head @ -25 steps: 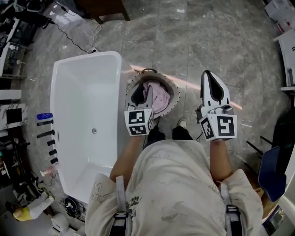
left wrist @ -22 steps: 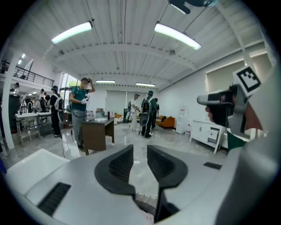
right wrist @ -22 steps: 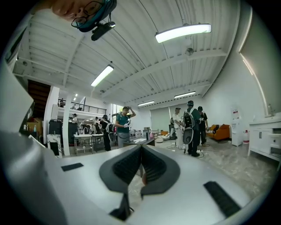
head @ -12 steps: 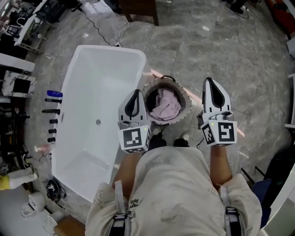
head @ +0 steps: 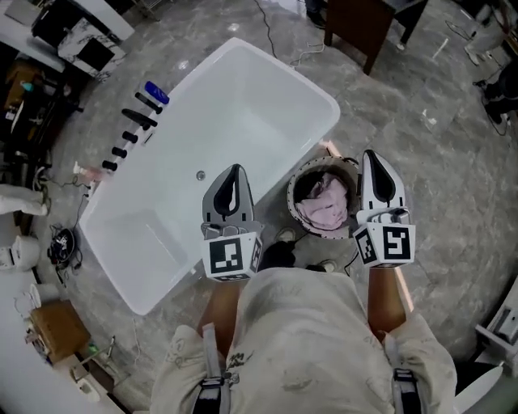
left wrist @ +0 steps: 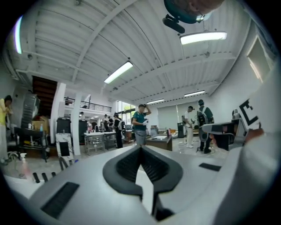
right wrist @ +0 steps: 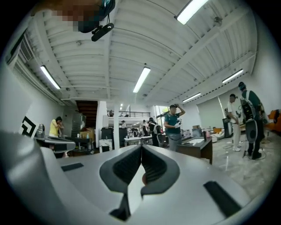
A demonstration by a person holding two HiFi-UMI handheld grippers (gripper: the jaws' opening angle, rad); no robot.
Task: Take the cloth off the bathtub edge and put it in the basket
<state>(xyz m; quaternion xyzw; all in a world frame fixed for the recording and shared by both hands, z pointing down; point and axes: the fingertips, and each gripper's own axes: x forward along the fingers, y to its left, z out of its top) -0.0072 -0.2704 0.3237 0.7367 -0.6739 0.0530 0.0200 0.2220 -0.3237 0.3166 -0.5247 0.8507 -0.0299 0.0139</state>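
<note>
In the head view a pink cloth (head: 326,204) lies inside a round basket (head: 297,184) on the floor, beside the corner of a white bathtub (head: 267,73). My left gripper (head: 233,173) hovers level over the tub's near rim, left of the basket; its jaws have just closed and hold nothing. My right gripper (head: 377,158) is held level just right of the basket, jaws together and empty. Both gripper views look out across the hall: the left gripper (left wrist: 141,147) and the right gripper (right wrist: 141,148) each show their pads touching at the tips.
Several dark fittings and a blue bottle (head: 156,92) lie on the floor beyond the tub. A dark wooden table (head: 363,24) stands at the back. Clutter and a cardboard box (head: 57,327) sit at the left. Several people stand in the hall ahead.
The left gripper has risen out of the basket, leaving the cloth there, and its jaws have shut. Both grippers swung round; the tub and basket now lie turned in view.
</note>
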